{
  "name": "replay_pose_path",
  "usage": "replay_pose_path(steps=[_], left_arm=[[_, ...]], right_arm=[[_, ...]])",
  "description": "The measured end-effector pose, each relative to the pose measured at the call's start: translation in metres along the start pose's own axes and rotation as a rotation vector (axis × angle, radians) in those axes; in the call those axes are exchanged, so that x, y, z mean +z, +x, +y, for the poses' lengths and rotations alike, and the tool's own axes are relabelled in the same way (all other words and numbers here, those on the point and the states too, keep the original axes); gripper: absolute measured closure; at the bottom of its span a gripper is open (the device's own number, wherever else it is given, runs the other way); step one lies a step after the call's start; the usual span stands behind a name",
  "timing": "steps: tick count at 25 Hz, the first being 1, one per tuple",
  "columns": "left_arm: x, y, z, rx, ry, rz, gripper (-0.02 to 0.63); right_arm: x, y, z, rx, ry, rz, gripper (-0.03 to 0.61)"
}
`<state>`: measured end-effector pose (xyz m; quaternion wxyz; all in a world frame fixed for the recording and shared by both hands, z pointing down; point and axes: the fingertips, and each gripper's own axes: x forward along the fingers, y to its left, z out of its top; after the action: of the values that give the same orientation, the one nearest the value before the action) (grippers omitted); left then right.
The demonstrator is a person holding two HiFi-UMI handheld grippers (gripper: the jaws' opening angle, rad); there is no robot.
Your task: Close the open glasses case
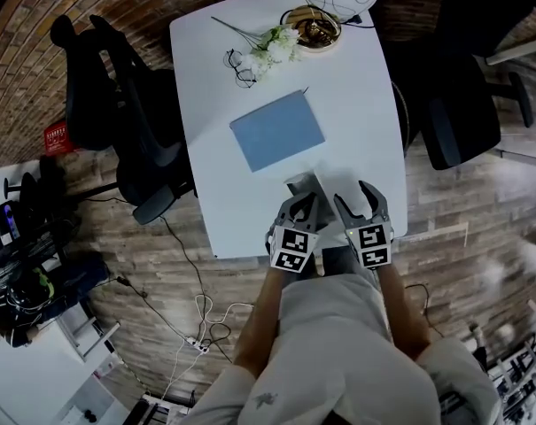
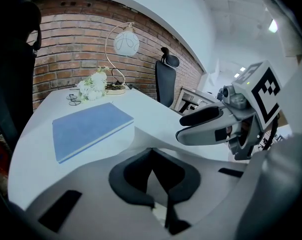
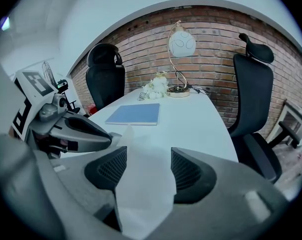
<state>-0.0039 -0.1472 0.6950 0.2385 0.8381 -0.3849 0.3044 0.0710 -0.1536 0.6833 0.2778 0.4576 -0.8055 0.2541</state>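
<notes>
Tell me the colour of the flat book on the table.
Plain light blue. The flat rectangular book shows best in the head view.

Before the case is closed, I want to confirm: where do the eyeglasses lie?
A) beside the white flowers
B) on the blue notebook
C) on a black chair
A: the eyeglasses lie on the table beside the white flowers, away from the glasses case.

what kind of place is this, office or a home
Probably an office or meeting room: a white table with black office chairs around it, a brick wall behind, and a globe lamp at its far end.
</notes>
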Motion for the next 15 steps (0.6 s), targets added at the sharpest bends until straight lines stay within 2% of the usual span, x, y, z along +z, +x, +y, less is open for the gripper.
replay_pose_path(steps=[15], left_arm=[[-0.005,0.005,-0.015,-0.054,0.019,0.003,0.611]], right_arm=[[-0.008,-0.003,0.005,-0.014,0.013,0.008,0.301]])
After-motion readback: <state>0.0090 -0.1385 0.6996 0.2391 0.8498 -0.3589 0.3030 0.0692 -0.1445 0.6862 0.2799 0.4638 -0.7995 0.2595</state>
